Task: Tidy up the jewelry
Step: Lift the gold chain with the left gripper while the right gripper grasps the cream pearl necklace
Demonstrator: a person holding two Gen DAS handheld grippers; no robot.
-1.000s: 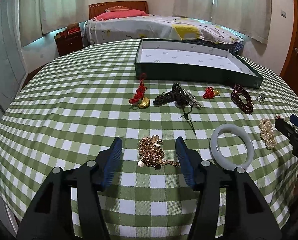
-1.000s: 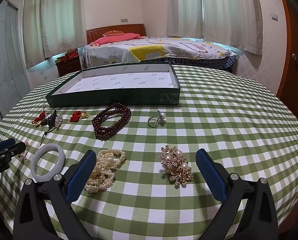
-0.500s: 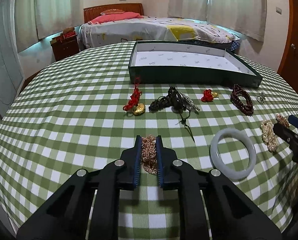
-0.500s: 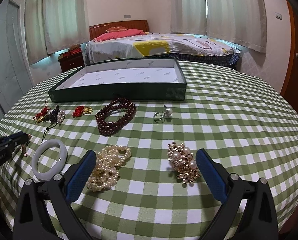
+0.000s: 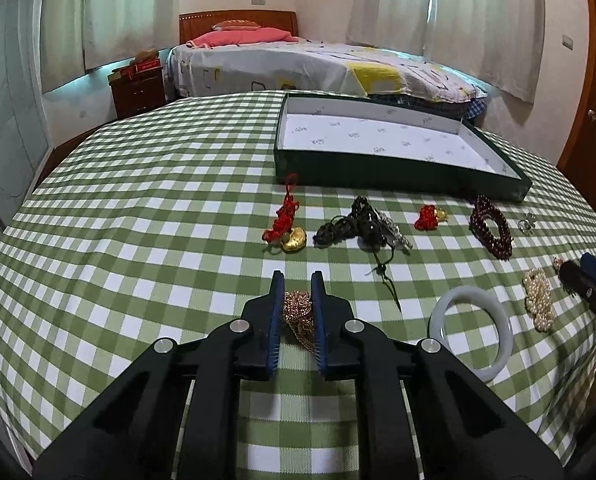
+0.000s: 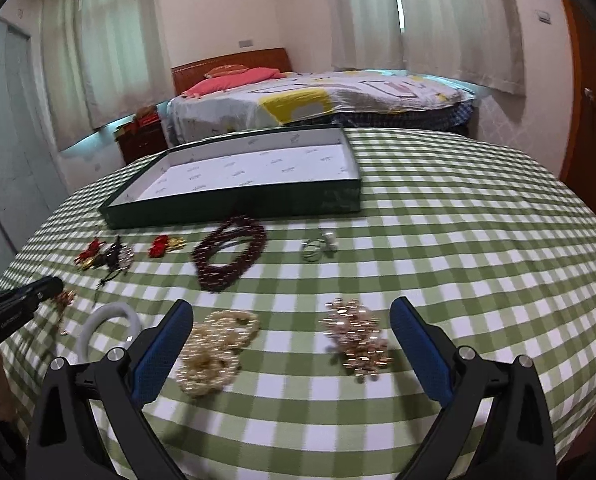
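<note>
- Left claw point(image 5: 298, 288) clamped on gold chain point(image 5: 296, 312), low over the bench point(image 5: 137, 240), near its front edge.
- Right claw point(image 6: 289, 320) wide, holding nothing, poised over pearl strand point(image 6: 213, 350) and gold brooch point(image 6: 356, 334).
- Green box point(image 5: 398, 178) bare inside; nothing stored yet.
- Left to move, by the look of it: white bangle point(image 5: 472, 332), dark red beads point(image 5: 492, 226), ring point(image 6: 318, 245), red charms point(image 5: 283, 216).

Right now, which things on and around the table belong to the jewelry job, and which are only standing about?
Belong to the job:
- gold chain, clamped in the left gripper
- green tray, nothing in it
- white bangle
- pearl strand
- dark red beads
- gold brooch
- ring

Only standing about:
- bed
- nightstand
- curtains
</note>
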